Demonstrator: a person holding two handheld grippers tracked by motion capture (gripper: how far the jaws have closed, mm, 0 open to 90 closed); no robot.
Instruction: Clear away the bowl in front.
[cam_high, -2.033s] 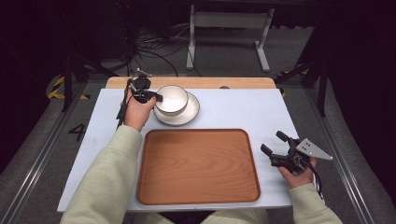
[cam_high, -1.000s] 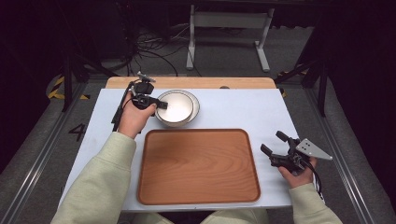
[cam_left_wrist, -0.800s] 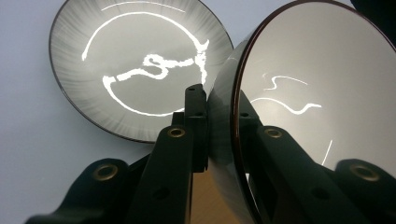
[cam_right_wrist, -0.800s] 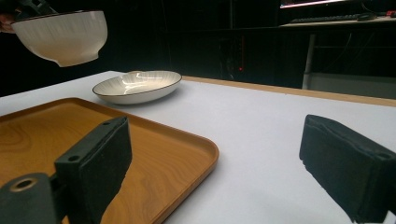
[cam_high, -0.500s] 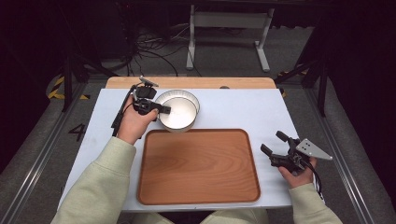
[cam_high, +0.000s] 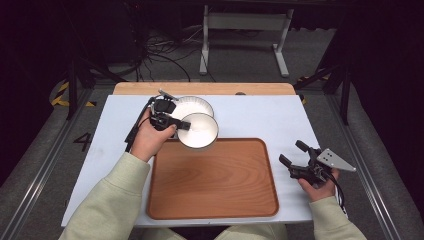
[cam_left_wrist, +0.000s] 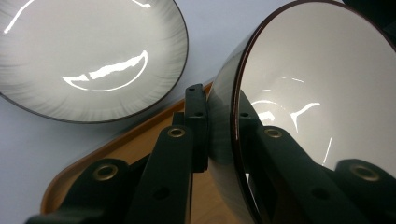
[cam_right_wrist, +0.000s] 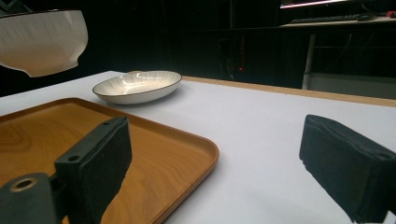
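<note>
Dark room, grey floor (cam_high: 45, 150), cables (cam_high: 155, 57)

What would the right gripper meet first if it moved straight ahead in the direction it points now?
Probably the brown wooden tray: the right gripper points with open, empty jaws toward the tray's near right corner. Beyond lies the shallow white plate. Depth is unclear; slightly higher, it might pass above the tray's rim.

Looking like a lab or recording studio rather than a home. Standing on grey floor matting (cam_high: 45, 150) under black surroundings, with cables (cam_high: 155, 55) trailing behind the white table (cam_high: 260, 115). Showing hazard-striped tape (cam_high: 62, 92) and a metal stand (cam_high: 240, 35).
</note>
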